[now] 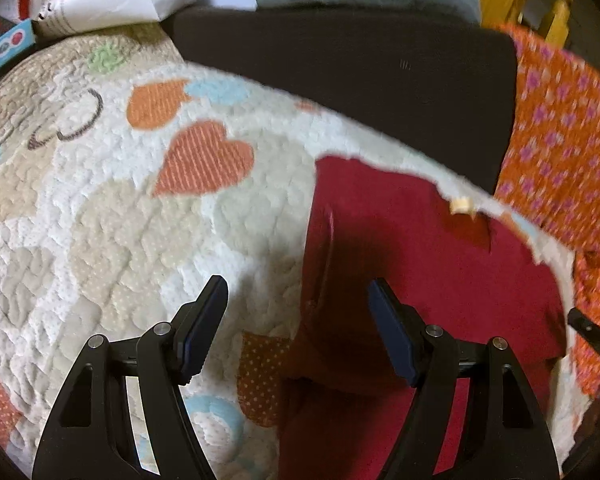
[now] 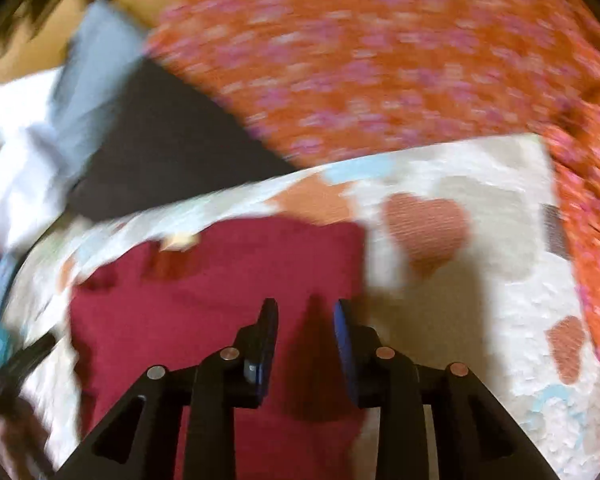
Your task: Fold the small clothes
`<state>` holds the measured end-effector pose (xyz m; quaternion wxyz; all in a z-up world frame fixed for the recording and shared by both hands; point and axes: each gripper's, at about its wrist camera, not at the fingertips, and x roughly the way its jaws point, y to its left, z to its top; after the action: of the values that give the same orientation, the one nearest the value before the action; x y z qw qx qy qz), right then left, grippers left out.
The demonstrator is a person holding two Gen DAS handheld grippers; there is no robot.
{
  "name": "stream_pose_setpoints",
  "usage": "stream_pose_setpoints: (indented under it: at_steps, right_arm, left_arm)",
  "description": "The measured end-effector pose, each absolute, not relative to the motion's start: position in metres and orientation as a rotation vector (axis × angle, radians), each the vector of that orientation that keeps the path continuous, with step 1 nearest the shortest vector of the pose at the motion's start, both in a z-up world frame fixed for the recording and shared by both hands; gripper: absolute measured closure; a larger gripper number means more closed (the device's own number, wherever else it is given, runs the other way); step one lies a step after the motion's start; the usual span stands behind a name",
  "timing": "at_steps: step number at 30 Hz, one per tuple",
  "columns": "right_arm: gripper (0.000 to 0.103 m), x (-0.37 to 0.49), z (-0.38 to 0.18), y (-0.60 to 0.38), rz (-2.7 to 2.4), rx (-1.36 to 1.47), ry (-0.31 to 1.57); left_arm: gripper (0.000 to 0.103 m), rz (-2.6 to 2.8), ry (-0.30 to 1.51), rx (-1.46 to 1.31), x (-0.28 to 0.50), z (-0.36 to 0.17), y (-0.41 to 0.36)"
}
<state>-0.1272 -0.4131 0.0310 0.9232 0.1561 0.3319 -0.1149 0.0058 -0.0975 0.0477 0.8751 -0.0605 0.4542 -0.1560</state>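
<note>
Left wrist view shows a dark red cloth garment point(image 1: 420, 248) lying flat on a heart-patterned quilt point(image 1: 140, 220), apparently partly folded, with more folds likely left. The left claw point(image 1: 298, 300) hangs wide open over its left edge, gripping nothing. The right claw point(image 2: 306, 320), narrowly parted and empty, tilts down over the garment's near right part.

Matt red cloth garment point(image 1: 420, 248) lies on a bumpy, quilted cloth blanket point(image 1: 112, 240).
</note>
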Motion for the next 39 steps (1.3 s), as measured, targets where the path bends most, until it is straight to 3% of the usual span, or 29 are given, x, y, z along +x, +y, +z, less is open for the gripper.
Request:
stream_pose_setpoints:
  at_steps: [6,16,20,26,29,33,39]
  right_arm:
    - [0.076,-0.112,-0.014,-0.406,-0.253,0.230,0.814]
    - [0.075,-0.139,0.013,-0.402,-0.280,0.253,0.752]
    - [0.074,-0.125,-0.012,-0.410,-0.332,0.219,0.845]
    - [0.073,-0.145,0.003,-0.400,-0.305,0.260,0.835]
    - [0.072,-0.174,0.006,-0.393,-0.296,0.285,0.830]
    - [0.062,-0.214,-0.003,-0.386,-0.289,0.340,0.827]
    - [0.061,-0.239,-0.030,-0.386,-0.300,0.375,0.857]
  left_arm:
    - [0.029,-0.312,1.007,-0.046,0.010,0.026,-0.110]
    - [0.029,-0.294,0.991,-0.039,0.010,0.033,-0.106]
    - [0.029,-0.295,1.005,-0.040,0.009,0.029,-0.107]
    - [0.029,-0.324,0.992,-0.023,-0.012,0.043,-0.104]
    - [0.029,-0.350,0.977,0.009,-0.032,0.050,-0.101]
    - [0.029,-0.360,0.939,0.081,-0.059,0.060,-0.098]
    - [0.029,-0.344,0.961,0.079,-0.089,0.057,-0.086]
